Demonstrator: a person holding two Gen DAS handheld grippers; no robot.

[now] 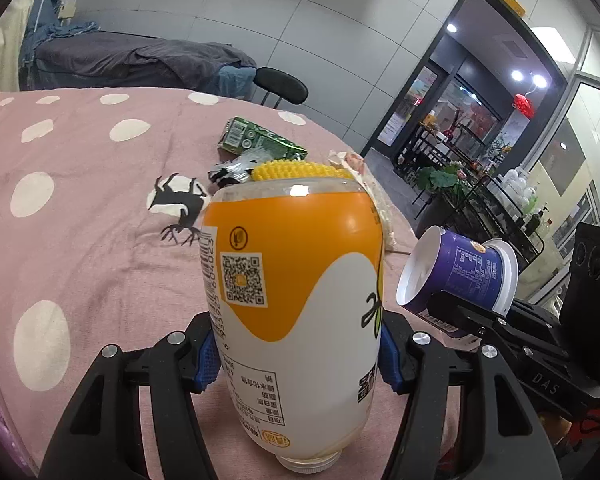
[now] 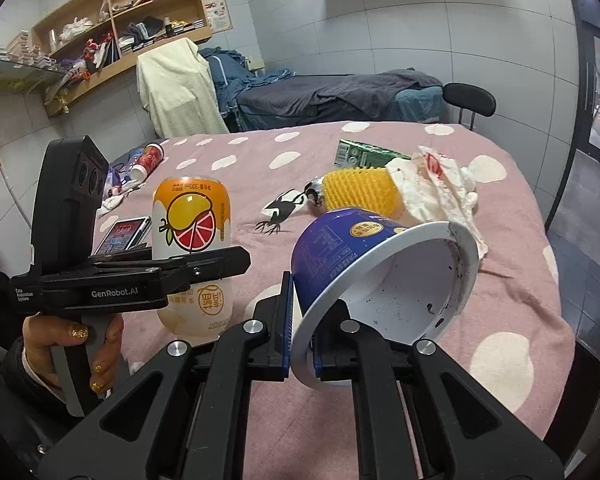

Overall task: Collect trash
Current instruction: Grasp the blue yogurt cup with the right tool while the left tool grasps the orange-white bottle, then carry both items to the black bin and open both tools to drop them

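Pink polka-dot bedspread fills a grey-tiled room with wooden shelves; green carton, yellow spiky brush and crumpled tissue lie on it; left gripper clamps the upside-down orange bottle; right gripper pinches the purple cup by its rim.

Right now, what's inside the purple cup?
The purple cup looks empty: white walls with a few dark specks and a smear by the rim. Its very bottom is hidden where the right gripper's jaws pinch the rim.
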